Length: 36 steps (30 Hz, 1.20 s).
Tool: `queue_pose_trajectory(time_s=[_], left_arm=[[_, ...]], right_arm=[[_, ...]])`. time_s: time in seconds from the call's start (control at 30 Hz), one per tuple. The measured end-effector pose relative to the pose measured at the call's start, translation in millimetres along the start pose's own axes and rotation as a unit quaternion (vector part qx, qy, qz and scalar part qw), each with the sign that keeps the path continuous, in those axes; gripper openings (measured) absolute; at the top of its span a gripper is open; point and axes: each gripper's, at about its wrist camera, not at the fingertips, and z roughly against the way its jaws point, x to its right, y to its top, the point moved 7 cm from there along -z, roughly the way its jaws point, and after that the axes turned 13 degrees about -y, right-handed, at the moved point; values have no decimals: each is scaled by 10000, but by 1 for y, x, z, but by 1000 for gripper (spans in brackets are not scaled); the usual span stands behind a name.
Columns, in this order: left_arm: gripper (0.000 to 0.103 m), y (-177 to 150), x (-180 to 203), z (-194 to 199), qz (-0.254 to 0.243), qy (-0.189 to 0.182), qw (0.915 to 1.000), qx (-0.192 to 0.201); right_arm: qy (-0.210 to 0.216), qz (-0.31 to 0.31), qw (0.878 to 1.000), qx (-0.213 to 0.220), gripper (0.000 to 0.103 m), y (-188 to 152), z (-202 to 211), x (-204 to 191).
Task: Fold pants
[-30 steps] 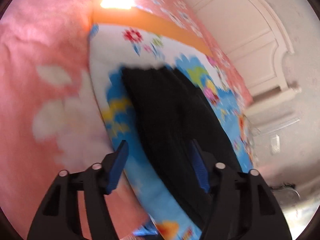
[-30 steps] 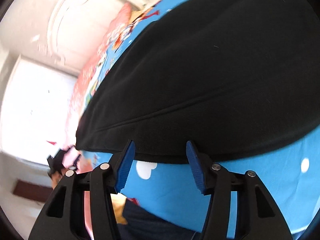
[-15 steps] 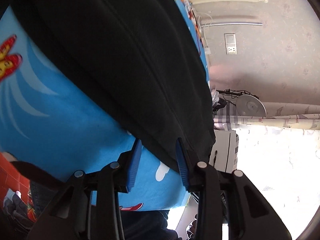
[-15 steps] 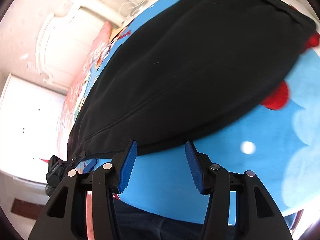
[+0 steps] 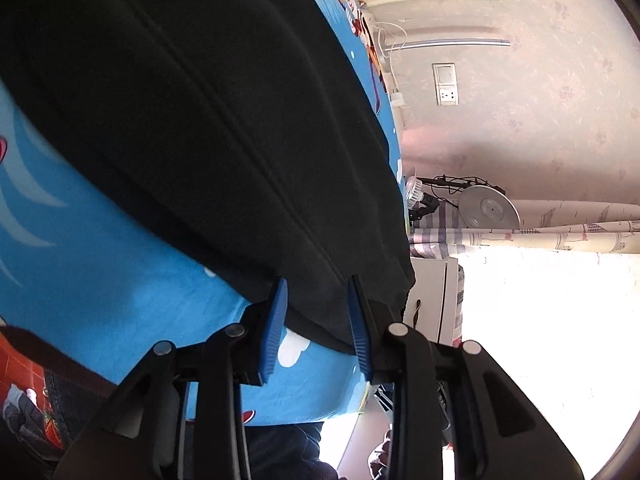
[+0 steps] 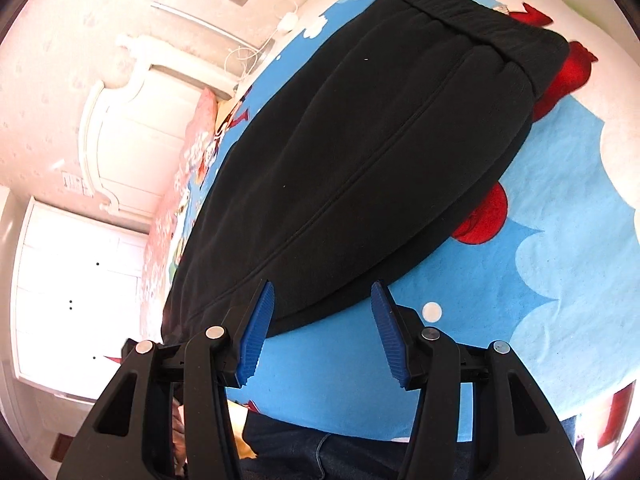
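Left gripper [image 5: 316, 322] is closing its blue pads around the hem of the black pants [image 5: 192, 112], fabric between them; I can't tell if they pinch yet. Right gripper [image 6: 322, 330] sits about half open at lower centre, nothing gripped, the pants' edge just beyond its left pad. Pants lie flat on the blue cartoon blanket [image 6: 540, 248], waistband at upper right.

I look for writing in both wrist views and I find nothing that I can read. On the wall beside the white headboard [image 6: 132, 132] there is a small paper label [image 6: 73, 181], but its marks are too small for me. The blue blanket [image 6: 540, 280] carries only cartoon pictures, no words.
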Motion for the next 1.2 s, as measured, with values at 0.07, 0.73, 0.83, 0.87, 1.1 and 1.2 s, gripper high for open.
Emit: queue_pose_trajectory(time_s=[0.07, 0.73, 0.83, 0.87, 1.1, 1.2], left_arm=[[30, -2, -9, -1, 149, 20, 9999, -61], [6, 9, 22, -16, -313, -16, 9995, 40], [6, 11, 28, -13, -341, -65, 9994, 47], [6, 11, 31, -12, -379, -72, 9992, 47], [5, 13, 46, -6, -502, -175, 9986, 67], [5, 14, 44, 0, -510, -182, 9985, 61]], right_arm=[[87, -96, 9999, -41, 51, 0, 1, 2], [404, -211, 9979, -456, 53, -2, -13, -19], [463, -195, 9967, -638, 53, -6, -26, -26], [476, -187, 9965, -654, 53, -7, -26, -26], [526, -146, 9965, -638, 53, 0, -40, -35], [490, -170, 9975, -476, 49, 5, -42, -33]])
